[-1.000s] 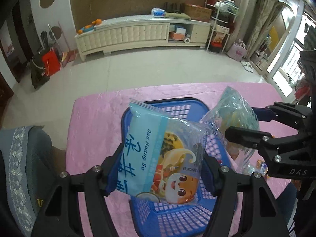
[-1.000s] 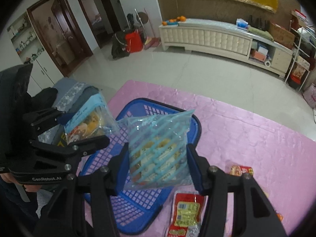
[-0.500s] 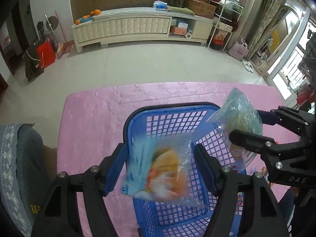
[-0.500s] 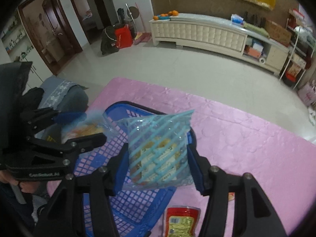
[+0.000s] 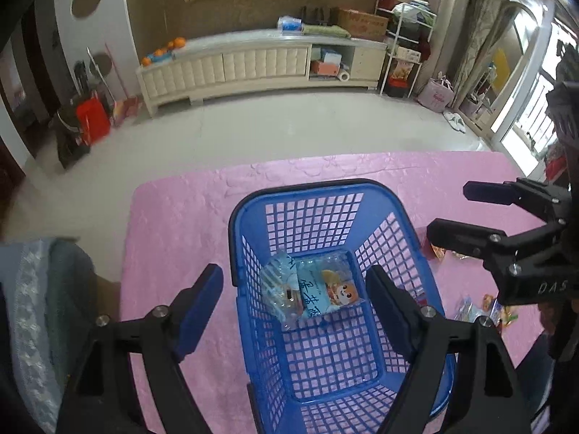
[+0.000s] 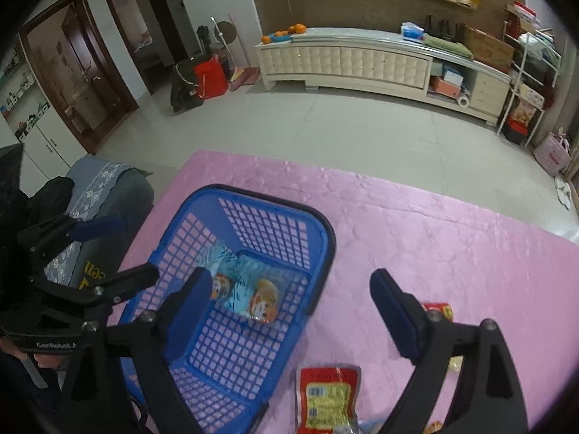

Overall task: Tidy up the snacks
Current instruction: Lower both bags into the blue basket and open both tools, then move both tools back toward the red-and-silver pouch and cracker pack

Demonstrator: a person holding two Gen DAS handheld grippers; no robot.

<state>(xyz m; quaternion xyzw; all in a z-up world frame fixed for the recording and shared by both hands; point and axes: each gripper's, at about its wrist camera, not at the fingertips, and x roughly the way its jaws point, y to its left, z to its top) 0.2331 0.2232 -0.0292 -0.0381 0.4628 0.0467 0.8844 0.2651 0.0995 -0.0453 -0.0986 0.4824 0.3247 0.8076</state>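
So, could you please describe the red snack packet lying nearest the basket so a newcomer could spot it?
Start at the pink tablecloth, then find the blue basket. Just outside its near corner lies the red packet, flat, with a yellow label and barcode; the basket's own packets are pale blue.

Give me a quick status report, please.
Left gripper and right gripper open, empty. Two snack packets in blue basket. Red packet on table. Nothing blocking.

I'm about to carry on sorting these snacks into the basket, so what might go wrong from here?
1. The right gripper hangs open beside the blue basket; swinging toward the red packet might clip that rim.
2. The two light-blue packets overlap at the basket's far end, so later drops there may pile unevenly.
3. The small packets lie under the right gripper, easily nudged.
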